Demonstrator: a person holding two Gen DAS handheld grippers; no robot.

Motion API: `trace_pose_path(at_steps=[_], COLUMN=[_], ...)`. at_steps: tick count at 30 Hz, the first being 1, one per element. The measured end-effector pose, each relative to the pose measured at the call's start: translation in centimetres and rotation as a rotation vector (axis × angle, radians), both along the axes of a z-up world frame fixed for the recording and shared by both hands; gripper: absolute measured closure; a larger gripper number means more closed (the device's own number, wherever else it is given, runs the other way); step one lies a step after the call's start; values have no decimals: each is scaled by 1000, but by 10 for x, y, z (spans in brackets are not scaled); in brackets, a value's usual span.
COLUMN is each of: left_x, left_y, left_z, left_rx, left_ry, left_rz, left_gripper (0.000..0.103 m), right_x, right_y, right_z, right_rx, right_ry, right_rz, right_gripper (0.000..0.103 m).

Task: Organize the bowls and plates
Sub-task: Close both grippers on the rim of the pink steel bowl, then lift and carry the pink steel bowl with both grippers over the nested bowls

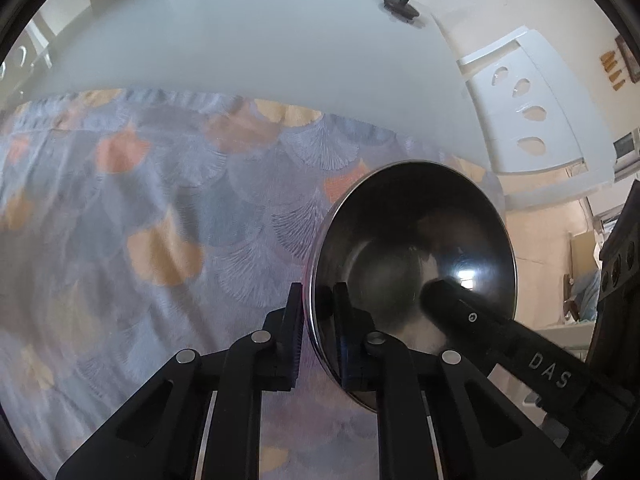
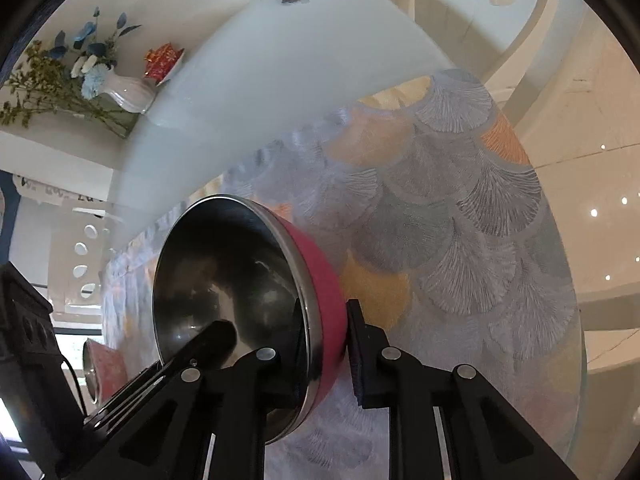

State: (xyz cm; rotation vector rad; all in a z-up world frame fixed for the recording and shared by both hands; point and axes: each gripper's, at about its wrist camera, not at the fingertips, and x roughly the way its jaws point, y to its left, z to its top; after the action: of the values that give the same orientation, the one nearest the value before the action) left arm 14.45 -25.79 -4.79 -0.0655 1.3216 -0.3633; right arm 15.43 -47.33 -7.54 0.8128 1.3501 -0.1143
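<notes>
Both the left gripper (image 1: pixel 316 344) and right gripper (image 2: pixel 326 354) clamp one bowl (image 2: pixel 240 300) rim mid-air (no stack visible), so placement remains.

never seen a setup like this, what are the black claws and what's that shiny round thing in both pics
The black claws are two hand-held grippers; a person carries one in each hand, and each has a fisheye camera looking along its fingers. One picture is from the left gripper, the other from the right gripper. The shiny thing is one bowl, steel inside, pink outside, tipped on its side. Both grippers pinch its rim, from opposite sides. Below is a table with a patterned cloth. A dark lid sits at the far edge; a vase of flowers stands beyond.
</notes>
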Motion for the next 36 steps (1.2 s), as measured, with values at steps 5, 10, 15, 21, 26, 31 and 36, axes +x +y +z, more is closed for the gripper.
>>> trace_pose_path(at_steps=[5, 10, 15, 21, 26, 31, 36], left_x=[-14, -29, -48, -74, -93, -104, -105], left_y=[14, 31, 55, 90, 124, 164, 205], left_z=[25, 51, 76, 97, 110, 120, 129], left_rx=[12, 19, 27, 42, 61, 74, 63], left_ry=[-20, -58, -77, -82, -91, -96, -88], left_rz=[25, 46, 72, 128, 185, 239, 274], left_gripper=[92, 92, 91, 90, 91, 90, 91], right_x=[-7, -14, -22, -32, -38, -39, -33], right_y=[8, 24, 44, 75, 108, 148, 190], right_z=[23, 50, 81, 108, 122, 136, 147], right_rx=[10, 21, 29, 46, 72, 86, 87], right_ry=[-21, -45, -74, -87, -99, -111, -121], right_rz=[4, 33, 64, 107, 154, 202, 252], right_gripper=[86, 86, 86, 86, 86, 86, 86])
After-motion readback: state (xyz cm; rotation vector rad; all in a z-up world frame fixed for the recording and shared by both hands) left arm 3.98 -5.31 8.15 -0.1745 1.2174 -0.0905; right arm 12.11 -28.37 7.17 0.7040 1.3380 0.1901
